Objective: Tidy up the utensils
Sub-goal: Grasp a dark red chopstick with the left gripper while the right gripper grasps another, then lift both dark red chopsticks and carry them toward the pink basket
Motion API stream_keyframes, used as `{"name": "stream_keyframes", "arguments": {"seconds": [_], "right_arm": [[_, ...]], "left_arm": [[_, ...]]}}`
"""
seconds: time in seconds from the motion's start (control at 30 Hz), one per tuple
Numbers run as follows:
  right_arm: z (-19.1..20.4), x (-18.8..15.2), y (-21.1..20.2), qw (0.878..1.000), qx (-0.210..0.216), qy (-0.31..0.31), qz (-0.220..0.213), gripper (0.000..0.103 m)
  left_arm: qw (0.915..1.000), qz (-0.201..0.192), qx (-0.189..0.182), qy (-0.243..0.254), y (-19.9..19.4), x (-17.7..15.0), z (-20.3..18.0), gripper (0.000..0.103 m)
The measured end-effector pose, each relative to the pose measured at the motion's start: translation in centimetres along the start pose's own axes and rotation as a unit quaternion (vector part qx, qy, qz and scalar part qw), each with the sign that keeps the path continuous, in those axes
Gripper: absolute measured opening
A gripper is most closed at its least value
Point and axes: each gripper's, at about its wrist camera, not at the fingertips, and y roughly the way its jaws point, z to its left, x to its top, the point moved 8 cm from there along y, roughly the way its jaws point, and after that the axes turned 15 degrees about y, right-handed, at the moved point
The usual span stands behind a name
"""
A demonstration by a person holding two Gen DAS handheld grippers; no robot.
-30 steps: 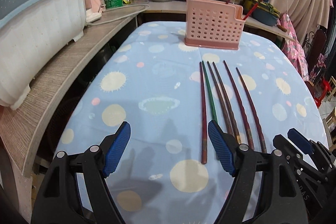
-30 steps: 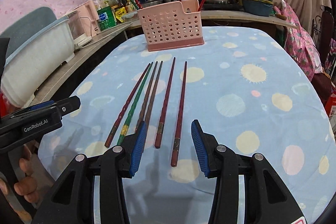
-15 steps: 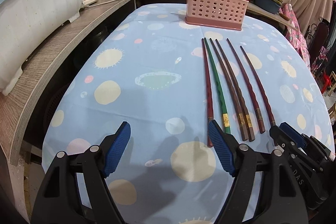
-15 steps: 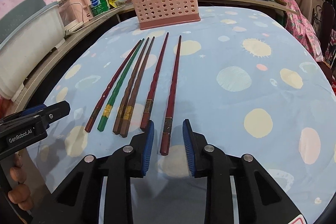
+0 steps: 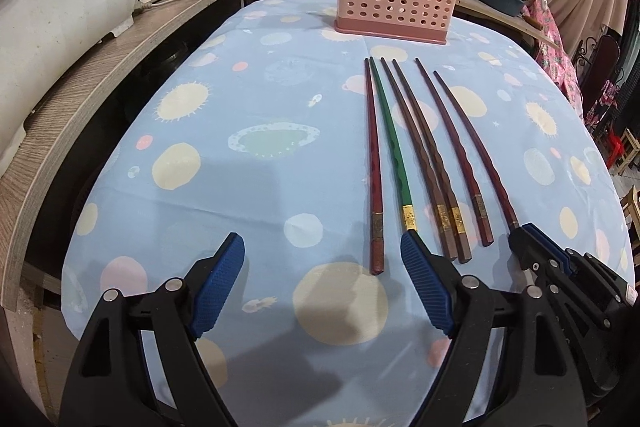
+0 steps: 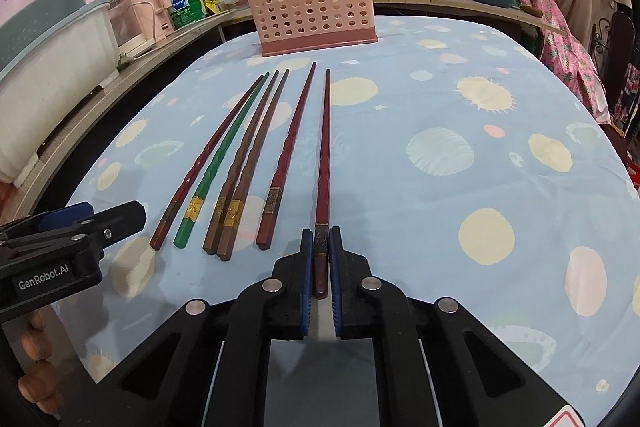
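Chopsticks: six lie side by side on the blue planet-print tablecloth [image 5: 256, 99], tips toward the pink perforated utensil holder [image 6: 312, 13] at the far edge. From the left: a red chopstick [image 5: 374, 163], a green chopstick [image 5: 394, 147], two brown chopsticks [image 5: 424, 163] touching each other, a dark red chopstick [image 6: 292, 147], and the rightmost chopstick [image 6: 324, 147].

Right gripper [image 6: 320, 259]: a second ago its pads stood apart above the thick ends; they now press on the butt end of the rightmost chopstick, which lies on the cloth.

Left gripper [image 5: 322, 281]: jaws wide and opening, nothing between them. It now sits lower, with the red chopstick's butt just beyond the gap.
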Motion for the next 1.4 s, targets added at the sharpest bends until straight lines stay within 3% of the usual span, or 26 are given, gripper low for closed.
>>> {"name": "stream_keyframes", "arguments": {"seconds": [0.23,0.4,0.53,0.6,0.73,1.0,1.4], "right_arm": [[0.0,-0.1,0.0,1.0,0.003,0.002,-0.001,0.008],[0.0,-0.1,-0.1,1.0,0.003,0.003,-0.001,0.008],[0.0,0.0,-0.1,1.0,0.004,0.002,-0.002,0.008],[0.0,0.0,-0.1,1.0,0.005,0.003,-0.002,0.008],[0.0,0.0,-0.1,1.0,0.005,0.004,-0.002,0.008],[-0.1,0.6,-1.3,1.0,0.013,0.014,-0.006,0.007],[1.2,4.7,-6.2,0.996,0.05,0.028,-0.067,0.007]], "left_arm": [[1.0,0.008,0.003,0.003,1.4,0.0,-0.6,0.075],[0.9998,0.019,-0.006,0.001,2.2,-0.3,-0.7,0.059],[0.9998,0.018,0.001,0.012,2.4,-0.3,-0.8,0.053],[0.9997,0.016,-0.001,0.015,2.3,-0.2,-0.9,0.044],[0.9997,0.017,-0.008,0.015,2.2,-0.1,-0.8,0.01],[0.9996,0.015,-0.022,0.002,1.1,0.0,-0.3,0.007],[0.9992,-0.036,-0.012,-0.011,-4.5,2.5,1.4,0.007]]}}
